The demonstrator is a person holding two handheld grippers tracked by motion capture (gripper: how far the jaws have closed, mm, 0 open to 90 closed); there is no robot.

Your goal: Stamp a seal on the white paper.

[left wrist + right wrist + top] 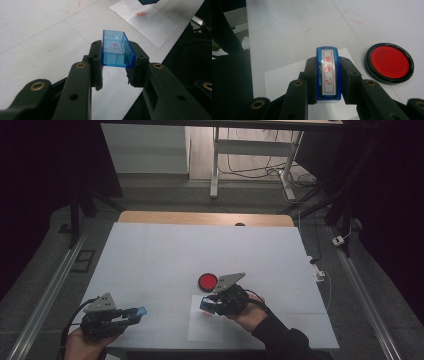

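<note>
Stamp (328, 73) between right gripper (328, 75) jaws

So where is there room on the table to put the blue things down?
The far half of the white table, beyond the red ink pad, is bare, and so is the stretch between the two grippers. It is crowded near the paper sheet beside the pad.

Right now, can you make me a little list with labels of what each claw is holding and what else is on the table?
left claw: shut on the clear blue stamp cap, open side up
right claw: shut on the blue stamp, red characters on its label
paper sheet: under the right claw, one red stamp mark on it
red ink pad: open, beside the paper
table: white
</note>
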